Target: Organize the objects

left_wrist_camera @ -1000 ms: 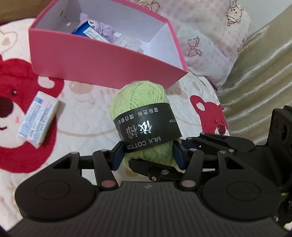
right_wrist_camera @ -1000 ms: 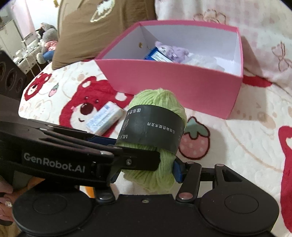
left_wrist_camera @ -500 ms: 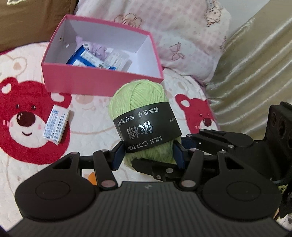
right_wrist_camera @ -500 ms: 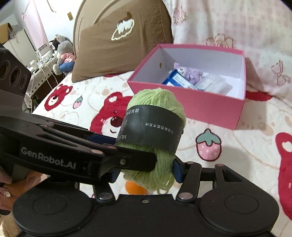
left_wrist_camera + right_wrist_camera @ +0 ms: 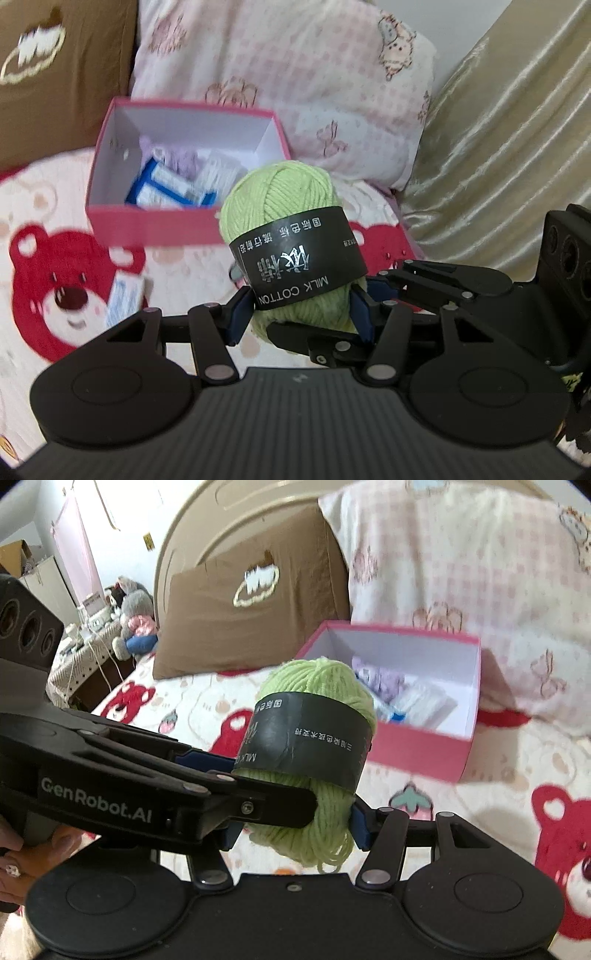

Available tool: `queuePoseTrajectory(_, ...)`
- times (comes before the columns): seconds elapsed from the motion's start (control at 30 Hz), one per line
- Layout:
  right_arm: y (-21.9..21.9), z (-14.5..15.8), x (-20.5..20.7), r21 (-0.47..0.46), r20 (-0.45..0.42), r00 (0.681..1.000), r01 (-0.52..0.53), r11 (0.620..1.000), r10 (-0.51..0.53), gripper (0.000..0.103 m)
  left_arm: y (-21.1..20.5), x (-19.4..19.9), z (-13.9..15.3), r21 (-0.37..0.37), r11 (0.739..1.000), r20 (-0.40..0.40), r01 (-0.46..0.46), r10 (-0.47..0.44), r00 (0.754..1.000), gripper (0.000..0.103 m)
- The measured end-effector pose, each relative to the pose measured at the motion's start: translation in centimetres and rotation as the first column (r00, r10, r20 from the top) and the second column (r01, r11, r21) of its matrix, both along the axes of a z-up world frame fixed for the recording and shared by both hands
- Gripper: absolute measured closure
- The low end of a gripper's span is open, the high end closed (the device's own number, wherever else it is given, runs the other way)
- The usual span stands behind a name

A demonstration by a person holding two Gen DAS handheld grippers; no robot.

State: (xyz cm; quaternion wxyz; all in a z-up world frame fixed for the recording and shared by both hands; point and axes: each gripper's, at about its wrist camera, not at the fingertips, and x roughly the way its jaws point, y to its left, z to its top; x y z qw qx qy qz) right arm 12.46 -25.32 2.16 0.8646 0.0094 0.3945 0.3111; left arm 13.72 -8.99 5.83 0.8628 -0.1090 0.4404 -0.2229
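Both claws, left claw point(image 5: 301, 314) and right claw point(image 5: 295, 825), clamp one green yarn ball point(image 5: 284, 206), airborne short of pink box point(image 5: 155, 230). Risk: soft yarn slipping out if the claws diverge.

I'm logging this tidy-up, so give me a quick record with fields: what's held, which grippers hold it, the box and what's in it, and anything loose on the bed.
held: green yarn ball with black label band
left gripper: shut on the yarn's lower end
right gripper: shut on the same end
yarn position: held up in front of the box, not inside
pink box: open; holds a blue packet, a purple item and a white item
loose: small white-and-blue carton on the bear-print bedspread
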Motion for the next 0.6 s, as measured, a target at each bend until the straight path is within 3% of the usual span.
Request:
queuePoseTrajectory(0.2,-0.7,2.4,2.8,0.067,0.058,0.997,0.039,0.997,-0.043,0.042,-1.0,3.4,3.1,0.052,0.999,0.06,0.008,-0.011,0.998,0.049)
queuePoseTrajectory(0.3,-1.1,3.0,4.7,0.093,0.07,0.994,0.074,0.993,-0.08,0.042,-1.5,5.8,3.7,0.07,0.998,0.05,0.008,-0.011,0.999,0.049)
queuePoseTrajectory(0.6,-1.0,2.4,11.2,0.093,0.058,0.981,0.177,0.98,-0.183,0.042,-2.6,12.6,2.2,0.072,0.997,0.065,0.02,-0.024,0.998,0.048)
